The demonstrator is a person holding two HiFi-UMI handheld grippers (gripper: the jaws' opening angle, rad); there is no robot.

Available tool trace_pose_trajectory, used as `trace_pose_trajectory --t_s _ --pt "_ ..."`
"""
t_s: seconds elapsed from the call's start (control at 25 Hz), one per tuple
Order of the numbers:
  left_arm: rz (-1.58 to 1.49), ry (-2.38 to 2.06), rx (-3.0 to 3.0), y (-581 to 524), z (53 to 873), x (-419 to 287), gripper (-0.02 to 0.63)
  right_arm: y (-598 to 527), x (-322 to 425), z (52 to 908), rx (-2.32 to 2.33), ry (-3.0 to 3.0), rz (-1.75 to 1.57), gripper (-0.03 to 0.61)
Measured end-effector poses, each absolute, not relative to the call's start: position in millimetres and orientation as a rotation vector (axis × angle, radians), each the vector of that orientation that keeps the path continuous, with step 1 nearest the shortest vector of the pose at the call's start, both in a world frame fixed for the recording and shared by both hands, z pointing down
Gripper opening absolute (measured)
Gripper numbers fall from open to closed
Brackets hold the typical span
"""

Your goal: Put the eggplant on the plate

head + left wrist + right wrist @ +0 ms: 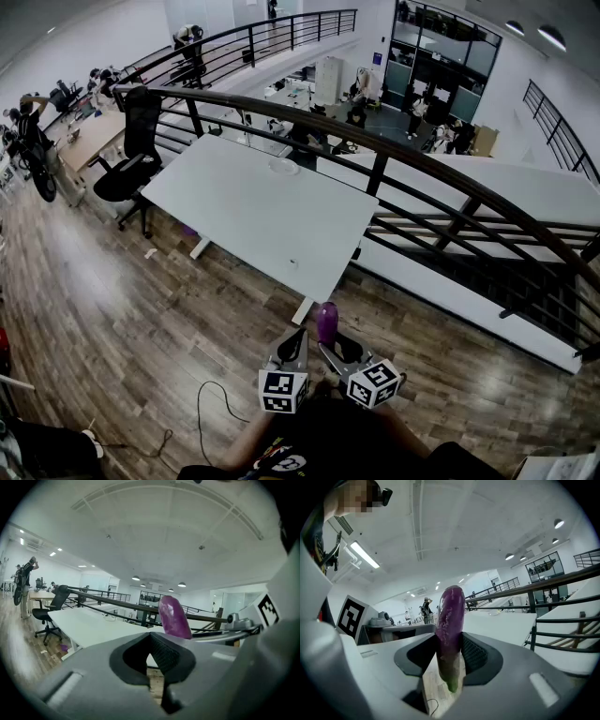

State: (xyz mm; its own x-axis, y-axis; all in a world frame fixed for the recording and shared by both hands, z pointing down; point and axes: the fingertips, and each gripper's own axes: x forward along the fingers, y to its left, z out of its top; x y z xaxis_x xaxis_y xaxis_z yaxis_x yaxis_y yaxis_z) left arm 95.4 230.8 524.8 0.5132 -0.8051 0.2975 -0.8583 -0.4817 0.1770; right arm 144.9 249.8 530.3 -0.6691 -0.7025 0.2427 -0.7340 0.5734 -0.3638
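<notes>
My right gripper [450, 654] is shut on a purple eggplant [450, 620], which stands upright between the pads with its green stem end down. The head view shows the eggplant [326, 322] held low over the wooden floor, in front of the white table [262, 211]. A pale round plate [284, 167] lies near the table's far edge, well away from both grippers. The left gripper [293, 347] hovers just left of the right gripper [335, 352]. Nothing sits between the left gripper's [151, 641] jaws, which stand a narrow gap apart; the eggplant [173, 616] shows beyond them.
A black office chair [131, 159] stands at the table's left end. A dark curved railing [450, 178] runs behind and to the right of the table. A cable [211, 403] lies on the floor near my feet. People and desks fill the background.
</notes>
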Motion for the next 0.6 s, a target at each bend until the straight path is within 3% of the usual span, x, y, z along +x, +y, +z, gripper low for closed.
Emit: trace_pose_trajectory --t_s 0.6 --pt "0.242 -1.387 2.454 232.2 525.8 84.9 0.005 252.2 134.6 529.9 1.256 -2.728 0.675 0.171"
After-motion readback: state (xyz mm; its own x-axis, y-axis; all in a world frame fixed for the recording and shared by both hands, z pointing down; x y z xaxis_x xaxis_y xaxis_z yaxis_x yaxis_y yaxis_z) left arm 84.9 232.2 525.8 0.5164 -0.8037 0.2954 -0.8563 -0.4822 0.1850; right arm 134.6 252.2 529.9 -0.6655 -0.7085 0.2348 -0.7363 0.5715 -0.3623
